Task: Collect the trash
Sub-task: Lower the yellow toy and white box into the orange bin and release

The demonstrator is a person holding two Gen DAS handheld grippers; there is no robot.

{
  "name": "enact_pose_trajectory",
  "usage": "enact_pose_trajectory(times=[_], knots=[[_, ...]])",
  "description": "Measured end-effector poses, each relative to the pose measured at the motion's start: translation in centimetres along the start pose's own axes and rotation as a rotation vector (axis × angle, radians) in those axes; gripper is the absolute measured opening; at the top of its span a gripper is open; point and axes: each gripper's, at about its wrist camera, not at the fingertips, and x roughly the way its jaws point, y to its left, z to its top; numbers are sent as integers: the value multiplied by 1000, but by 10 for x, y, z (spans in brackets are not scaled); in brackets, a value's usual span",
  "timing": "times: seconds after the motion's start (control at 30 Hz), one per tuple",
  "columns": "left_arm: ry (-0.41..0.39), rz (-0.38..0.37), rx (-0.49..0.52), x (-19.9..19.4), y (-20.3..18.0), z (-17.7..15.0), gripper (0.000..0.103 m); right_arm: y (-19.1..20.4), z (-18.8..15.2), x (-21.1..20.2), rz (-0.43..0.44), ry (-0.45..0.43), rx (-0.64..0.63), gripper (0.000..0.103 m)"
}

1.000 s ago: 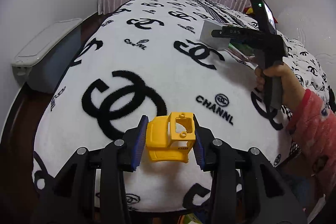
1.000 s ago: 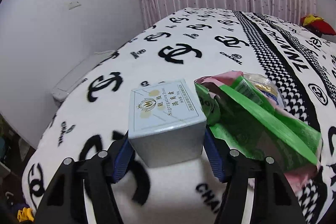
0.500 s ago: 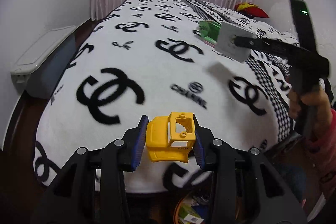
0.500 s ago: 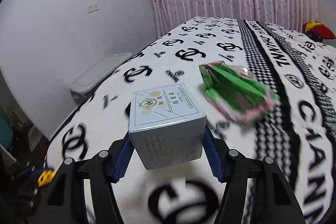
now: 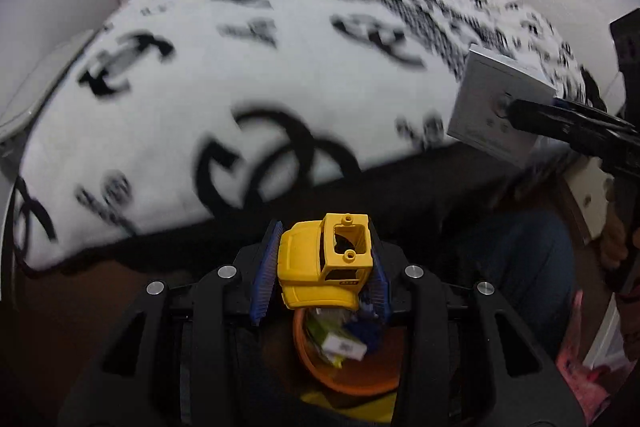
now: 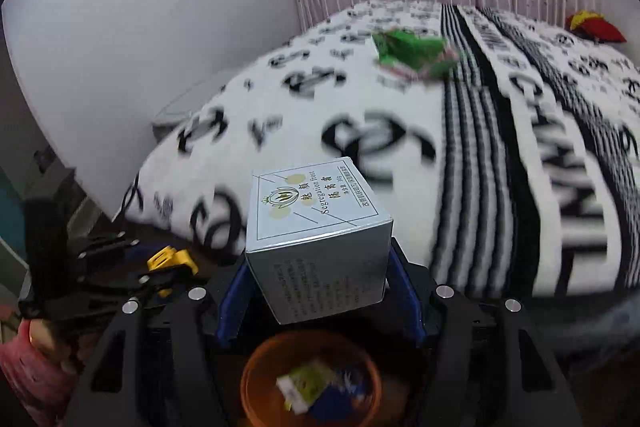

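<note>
Left wrist view: the left gripper (image 5: 322,265) clamps a yellow toy truck cab (image 5: 324,263) above an orange bin (image 5: 348,367) near the foot of the bed (image 5: 240,79). At right, the right gripper (image 6: 318,285) grips a pale blue box (image 6: 316,239) over the same bin. A green wrapper (image 6: 414,55) lies far back on the logo-print blanket (image 6: 500,131).

Logo-print bed (image 6: 460,155), blurred green wrapper (image 6: 412,57), red-yellow item (image 6: 596,27)
</note>
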Motion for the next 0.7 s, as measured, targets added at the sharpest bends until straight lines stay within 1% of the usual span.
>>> enact_pose_trajectory(times=[0.07, 0.17, 0.23, 0.3, 0.43, 0.53, 0.7], knots=[[47, -12, 6, 14, -6, -16, 39, -1, -24, 5, -2, 41, 11, 61], [124, -26, 12, 38, -15, -36, 39, -5, -59, 22, -2, 121, 39, 61], [188, -51, 10, 58, -19, -49, 39, -9, -76, 34, -4, 167, 58, 61], [234, -49, 12, 73, -23, -57, 39, -14, -91, 50, -1, 222, 83, 61], [346, -48, -3, 110, -25, -74, 39, -19, -118, 79, 11, 332, 130, 61], [421, -11, 8, 133, -27, -85, 39, -23, -134, 100, 11, 406, 160, 61], [536, -2, -26, 164, -23, -103, 39, -32, -155, 129, 21, 513, 225, 62]])
